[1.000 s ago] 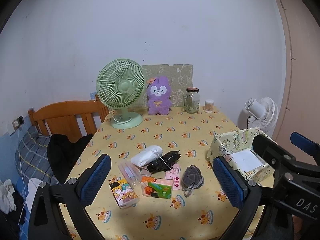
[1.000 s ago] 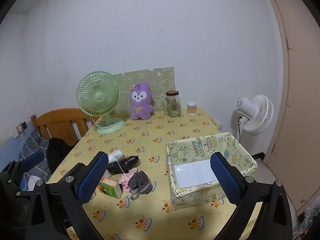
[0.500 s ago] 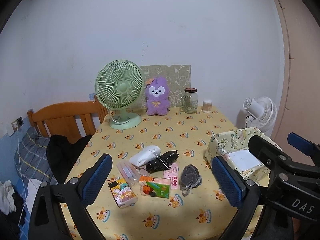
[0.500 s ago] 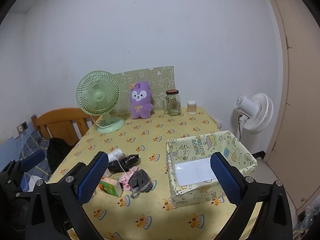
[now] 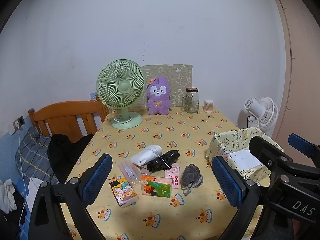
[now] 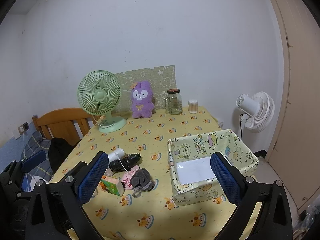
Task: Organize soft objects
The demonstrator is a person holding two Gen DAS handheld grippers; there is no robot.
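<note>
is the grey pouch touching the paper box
Apart. The right wrist view shows bare yellow tablecloth between the grey pouch and the paper box.

Two fans [image 5: 121, 92] [image 5: 262, 114], one plush [image 5: 158, 96], one box [image 6: 210, 164], two tissue packs [image 5: 156, 186] [image 5: 123, 192].

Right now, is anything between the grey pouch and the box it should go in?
Nothing visible. Only bare tablecloth lies between the grey pouch and the box, though the box's wall must be cleared. Both grippers are open and hover above.
</note>
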